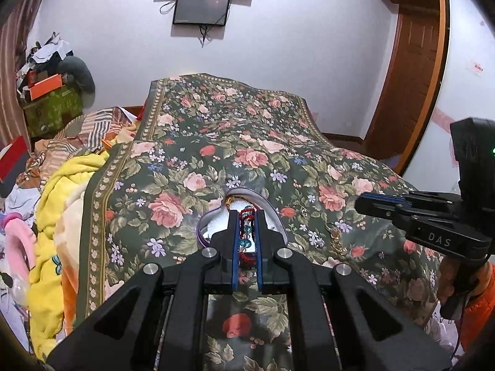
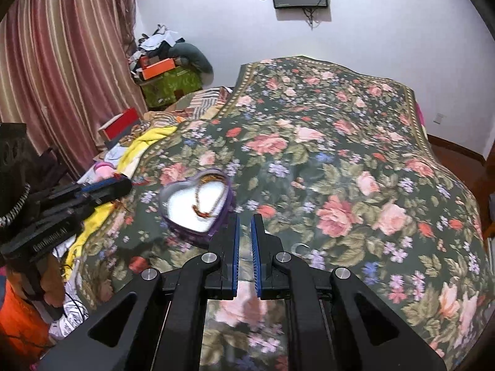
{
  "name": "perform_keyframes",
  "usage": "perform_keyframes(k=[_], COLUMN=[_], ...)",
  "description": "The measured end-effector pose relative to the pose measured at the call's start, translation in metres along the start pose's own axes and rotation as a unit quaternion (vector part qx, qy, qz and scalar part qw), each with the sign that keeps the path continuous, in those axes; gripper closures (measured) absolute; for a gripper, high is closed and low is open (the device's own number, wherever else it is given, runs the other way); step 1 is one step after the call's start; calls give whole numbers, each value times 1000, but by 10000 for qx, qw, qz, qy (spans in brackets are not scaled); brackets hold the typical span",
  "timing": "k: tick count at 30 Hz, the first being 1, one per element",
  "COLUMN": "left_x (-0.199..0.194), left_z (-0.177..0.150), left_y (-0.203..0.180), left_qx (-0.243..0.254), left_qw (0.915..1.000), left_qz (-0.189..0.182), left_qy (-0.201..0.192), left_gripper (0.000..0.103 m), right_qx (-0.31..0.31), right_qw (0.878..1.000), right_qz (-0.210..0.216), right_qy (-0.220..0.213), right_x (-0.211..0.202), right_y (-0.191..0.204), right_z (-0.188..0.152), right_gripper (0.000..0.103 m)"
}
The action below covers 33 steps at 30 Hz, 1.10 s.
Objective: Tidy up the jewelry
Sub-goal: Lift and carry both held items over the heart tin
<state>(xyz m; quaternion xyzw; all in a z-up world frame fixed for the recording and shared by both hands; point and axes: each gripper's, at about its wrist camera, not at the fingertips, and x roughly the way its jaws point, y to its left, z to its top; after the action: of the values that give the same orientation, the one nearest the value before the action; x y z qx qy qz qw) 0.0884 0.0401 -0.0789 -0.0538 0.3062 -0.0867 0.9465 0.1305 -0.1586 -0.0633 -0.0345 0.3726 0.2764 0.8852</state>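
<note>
A purple heart-shaped box (image 1: pixel 280 218) with a white inside lies on the floral bedspread (image 1: pixel 216 142); it also shows in the right wrist view (image 2: pixel 173 196). A gold chain (image 2: pixel 198 196) lies in it. My left gripper (image 1: pixel 246 216) is shut on a red cord bracelet with blue beads (image 1: pixel 246 235) and holds it over the box. My right gripper (image 2: pixel 245 219) is narrowly open and empty, just right of the box, and it shows from the side in the left wrist view (image 1: pixel 360 204). A small ring (image 1: pixel 304 213) and a gold chain (image 1: pixel 337 241) lie on the spread right of the box.
Heaped clothes and a yellow blanket (image 1: pixel 58 216) lie along the bed's left side. Boxes and a green chest (image 2: pixel 168 83) stand in the far left corner by the curtain (image 2: pixel 62 61). A wooden door (image 1: pixel 408 71) is at the right.
</note>
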Motion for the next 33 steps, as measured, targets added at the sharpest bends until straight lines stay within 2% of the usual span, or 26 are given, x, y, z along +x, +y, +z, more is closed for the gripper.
perform_keyframes(k=[5,7,18,24,25,26,33], left_x=[2,6,8,10,10,10,10], left_z=[-3,-5,-10,-11,-11,-11,-12], left_y=[2,3,4,1,0,1,0], left_qx=[-63,-96,-148,-128,-124,-127,-163], left_qw=[10000,9999,9997,9997,9997,9997,9996], left_qz=[-45,-63,-72,-108,-108,-110,-113], left_qy=[55,112,175,199,198,197,195], left_gripper=[96,96,96,96,96,96,96], right_qx=[-8,-23,-17,37,26,9,159], right_qw=[9984,9969,9917,9933,9935,9935,9954], right_qz=[-15,-92,-297,-184,-207,-225,-172], right_qy=[563,778,1250,1141,1119,1113,926], right_x=[14,22,45,51,51,51,45], right_y=[-8,-8,-18,-19,-18,-18,-21], right_z=[-17,-24,-45,-46,-46,-46,-44], right_gripper=[96,90,86,86,88,95,95])
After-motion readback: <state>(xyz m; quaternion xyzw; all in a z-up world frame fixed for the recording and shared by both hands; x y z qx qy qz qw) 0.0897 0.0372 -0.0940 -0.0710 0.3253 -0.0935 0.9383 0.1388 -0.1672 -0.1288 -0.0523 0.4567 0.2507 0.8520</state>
